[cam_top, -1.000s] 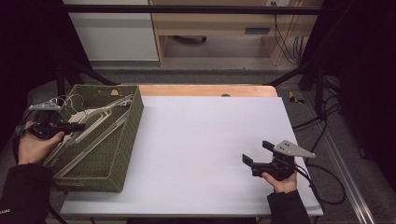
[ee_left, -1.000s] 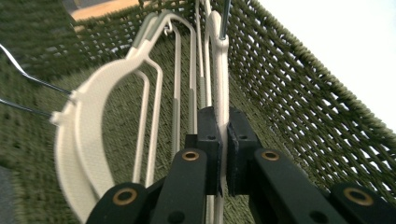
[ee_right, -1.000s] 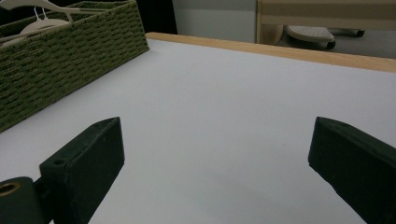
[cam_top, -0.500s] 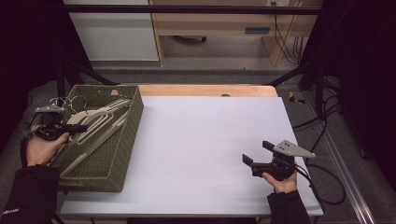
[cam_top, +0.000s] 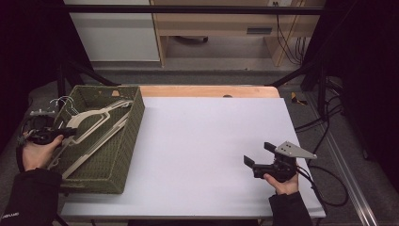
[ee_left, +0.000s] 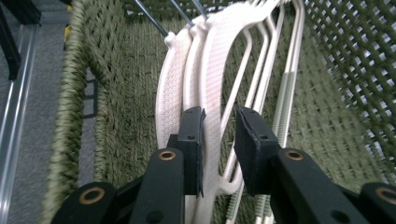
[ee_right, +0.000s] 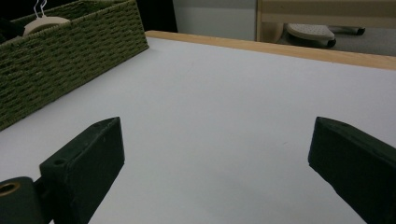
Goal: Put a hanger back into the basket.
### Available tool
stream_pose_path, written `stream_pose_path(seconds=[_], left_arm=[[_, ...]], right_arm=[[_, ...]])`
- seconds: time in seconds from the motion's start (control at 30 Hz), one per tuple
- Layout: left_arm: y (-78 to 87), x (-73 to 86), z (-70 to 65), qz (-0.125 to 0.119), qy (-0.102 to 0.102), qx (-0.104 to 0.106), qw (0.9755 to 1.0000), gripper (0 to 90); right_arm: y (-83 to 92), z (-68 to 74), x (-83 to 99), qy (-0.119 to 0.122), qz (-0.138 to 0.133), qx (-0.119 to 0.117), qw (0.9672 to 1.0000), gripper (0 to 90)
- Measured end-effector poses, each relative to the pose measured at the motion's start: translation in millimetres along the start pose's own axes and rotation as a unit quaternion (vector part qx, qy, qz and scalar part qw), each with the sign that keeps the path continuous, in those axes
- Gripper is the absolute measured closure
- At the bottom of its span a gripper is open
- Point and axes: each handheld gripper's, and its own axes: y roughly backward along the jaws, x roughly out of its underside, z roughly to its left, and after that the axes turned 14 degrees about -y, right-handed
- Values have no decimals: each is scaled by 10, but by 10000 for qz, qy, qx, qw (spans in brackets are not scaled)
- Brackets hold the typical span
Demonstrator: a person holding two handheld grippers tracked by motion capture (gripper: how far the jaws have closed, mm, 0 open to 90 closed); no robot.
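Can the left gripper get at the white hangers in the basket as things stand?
Probably yes: the left gripper is already inside the basket, its jaws, which have just been opening, astride one arm of the white hangers, with nothing in between.

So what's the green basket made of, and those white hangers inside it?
The basket looks like woven cord or dyed wicker: you can see olive strands plaited in rows, with a matt, rough surface. The hangers look like plastic, cream-white with a fine dotted texture, and their thin hooks look like shiny metal wire.
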Motion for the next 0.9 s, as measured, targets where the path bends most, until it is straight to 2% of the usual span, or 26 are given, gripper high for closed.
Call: stream_pose_path(seconds=[0.1,0.17,0.23,0.3,0.47,0.5,0.6,0.7,0.73,0.9], left_arm=[[105,-18,-52,-206,-15,-87,9997,665],[185,-36,-105,-489,-65,-45,9988,634],[267,-55,-186,-795,-123,47,9967,592],[343,-71,-286,-1092,-199,170,9937,542],[482,-99,-574,-1721,-386,515,9830,394],[506,-105,-627,-1803,-476,581,9807,368],[560,-122,-807,-2139,-608,725,9723,280],[582,-144,-999,-2433,-680,1008,9623,180],[582,-153,-1070,-2496,-719,1077,9597,146],[540,-174,-1415,-2512,-1112,1226,9537,63]], right_arm=[[2,-1,-1,10,-3,0,10000,41],[6,-6,-5,24,-22,5,10000,40],[18,-12,-10,35,-26,-6,10000,40],[30,-16,-14,12,-51,-7,10000,39],[56,-34,-26,32,-99,-17,9999,35],[58,-29,-27,-13,-111,-26,9999,34],[65,-38,-31,24,-132,-34,9999,32],[75,-40,-35,27,-139,-40,9999,30],[77,-43,-36,27,-147,-52,9999,30],[103,-49,-42,39,-172,-112,9998,26]])
